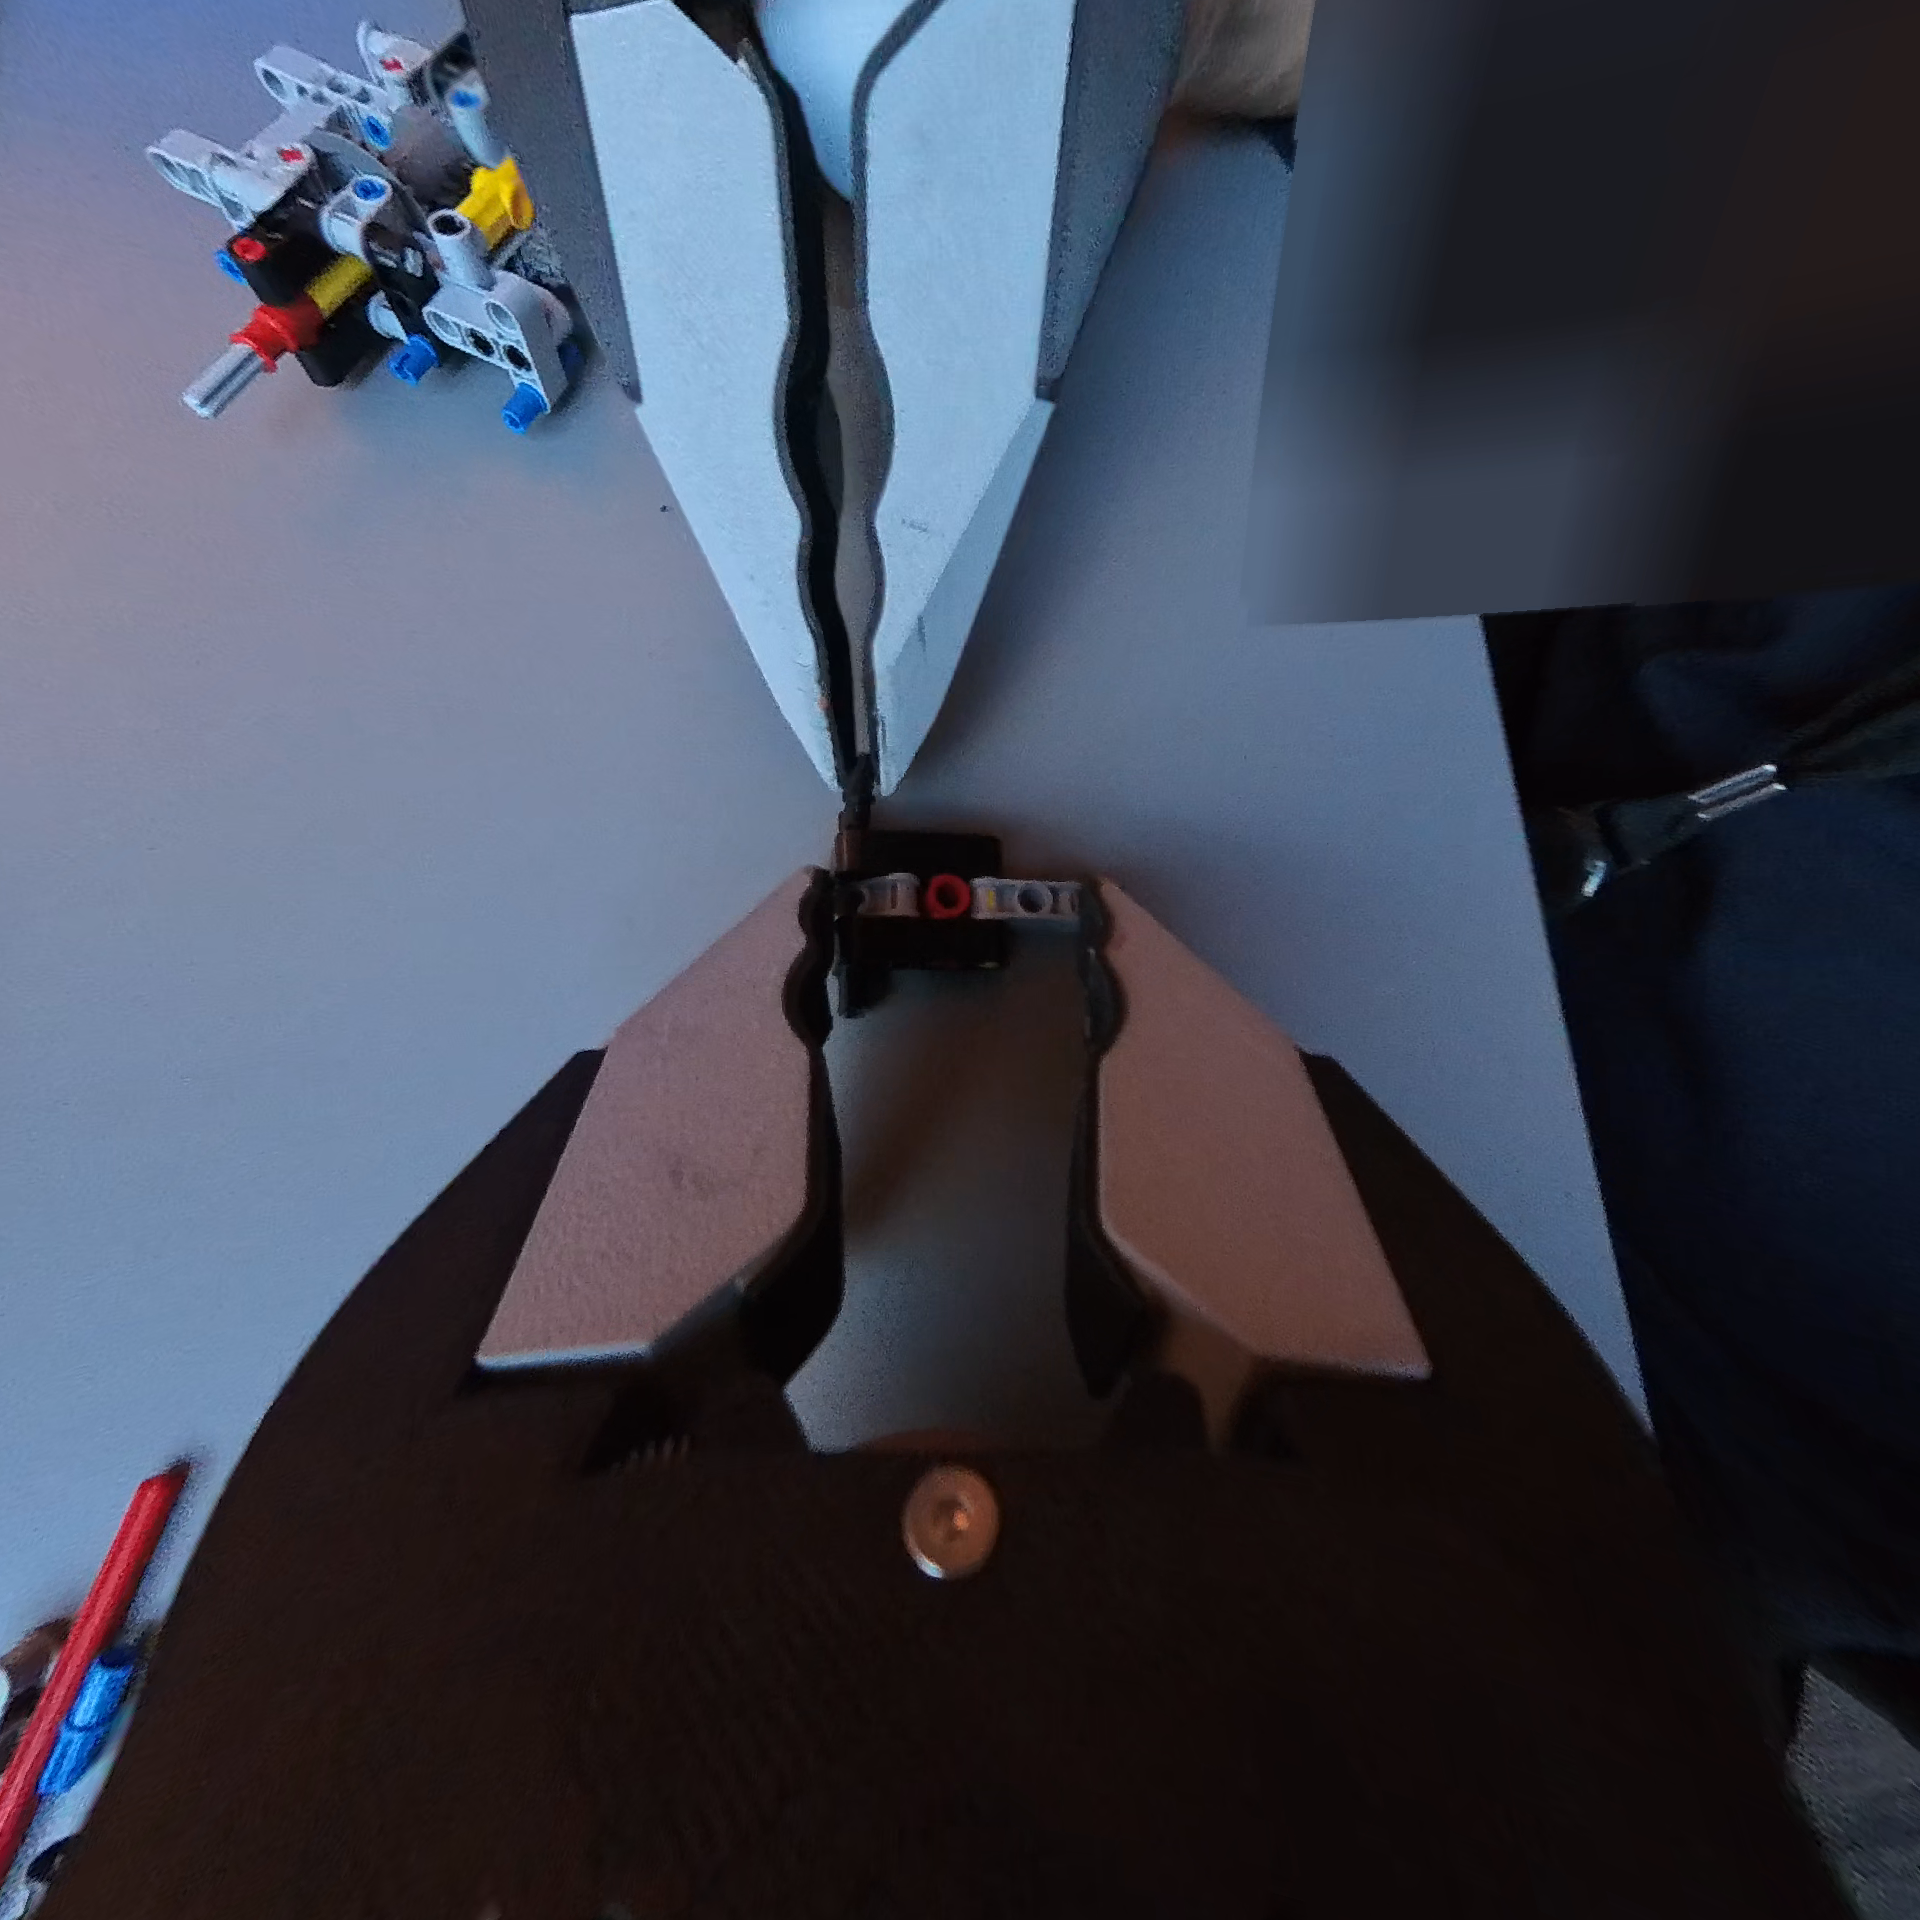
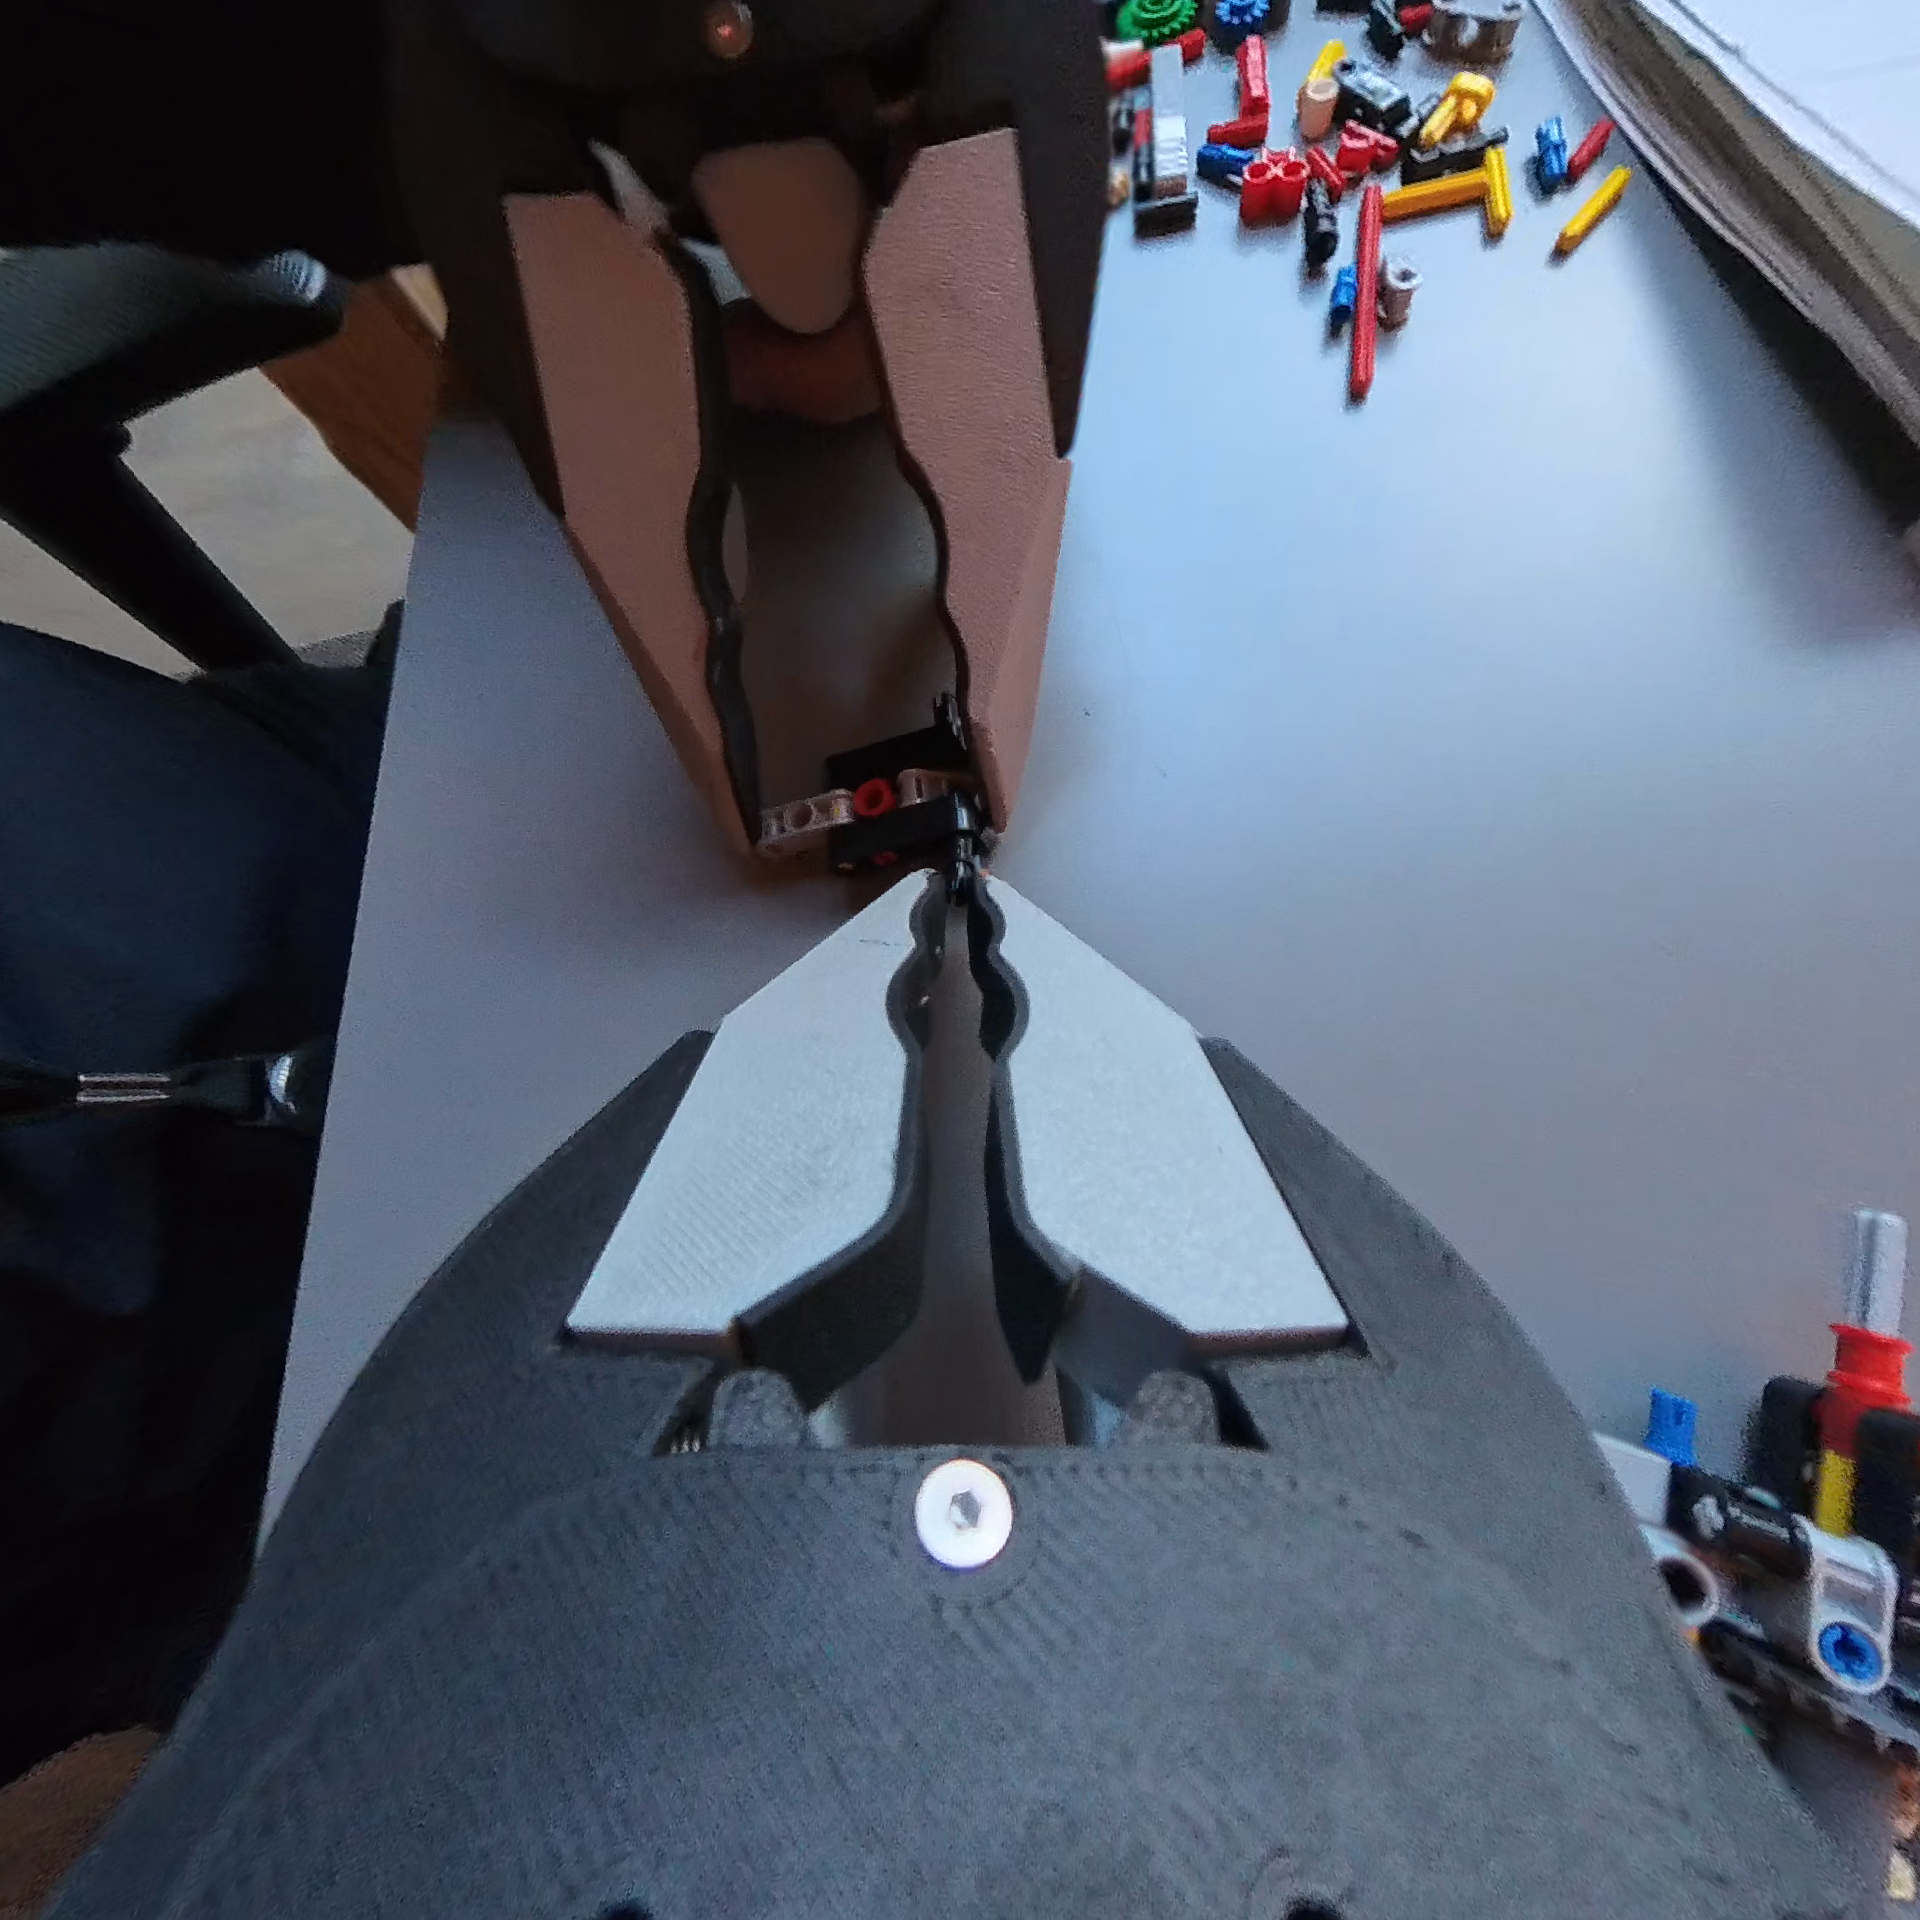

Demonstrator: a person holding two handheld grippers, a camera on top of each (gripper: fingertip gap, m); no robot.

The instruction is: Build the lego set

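While our left gripper [image 1: 961,904], with matte pinkish-brown fingers and wavy black pads, clamps a small assembly [image 1: 935,902] of a pale grey holed beam, a red bush and a black block, our right gripper [image 2: 961,883], grey-white with the same wavy pads, is pinched together on a thin black pin [image 2: 962,854] sticking out of that assembly's black end. We see both tips meeting nose to nose just above the smooth grey table [image 1: 364,831]. At 10 o'clock in the left view sits a knobbly built model [image 1: 364,249] of grey, black, yellow, red and blue parts, well apart. At 1 o'clock in the right view lies a scatter of loose coloured pieces [image 2: 1351,135]. Bare table lies open between them; its edge runs close beside a person's dark clothing [image 2: 156,883].
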